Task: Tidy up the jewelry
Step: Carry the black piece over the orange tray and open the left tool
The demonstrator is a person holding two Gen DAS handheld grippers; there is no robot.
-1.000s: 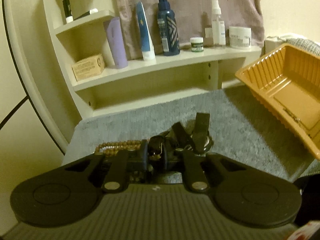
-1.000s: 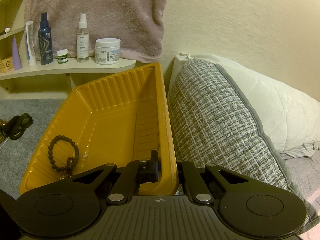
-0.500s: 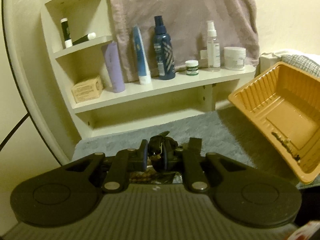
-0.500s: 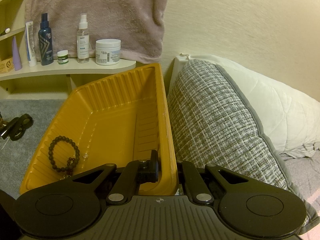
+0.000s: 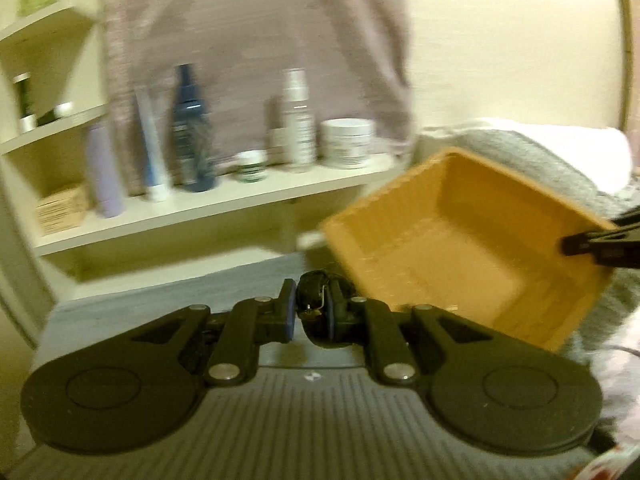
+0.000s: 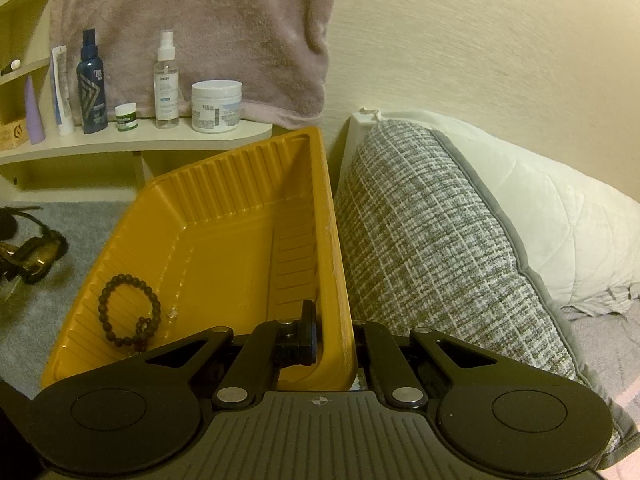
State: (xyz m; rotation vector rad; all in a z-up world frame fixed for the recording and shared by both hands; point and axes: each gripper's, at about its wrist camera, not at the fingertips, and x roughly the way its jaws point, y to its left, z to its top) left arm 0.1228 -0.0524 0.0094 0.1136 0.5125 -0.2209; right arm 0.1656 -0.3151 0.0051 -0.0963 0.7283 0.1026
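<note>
My left gripper (image 5: 311, 310) is shut on a dark jewelry piece (image 5: 314, 298), lifted above the grey mat, just left of the orange tray (image 5: 472, 256). The left wrist view is blurred. My right gripper (image 6: 334, 332) is shut on the orange tray's right wall (image 6: 334, 280) and holds the tray tilted. A dark bead bracelet (image 6: 128, 308) lies inside the tray near its lower left. In the right wrist view the left gripper and its dark piece (image 6: 36, 252) show at the far left edge, above the mat.
A cream shelf (image 6: 160, 144) behind holds bottles, tubes and jars, with a pink towel (image 6: 200, 20) hanging over it. A grey woven cushion (image 6: 432, 248) and a white pillow (image 6: 540, 208) lie right of the tray. A grey mat (image 6: 72, 220) covers the surface.
My left gripper has lifted the dark jewelry piece off the mat and swung right toward the tray. The brown bead strand is out of its view. The right gripper and tray have stayed put.
</note>
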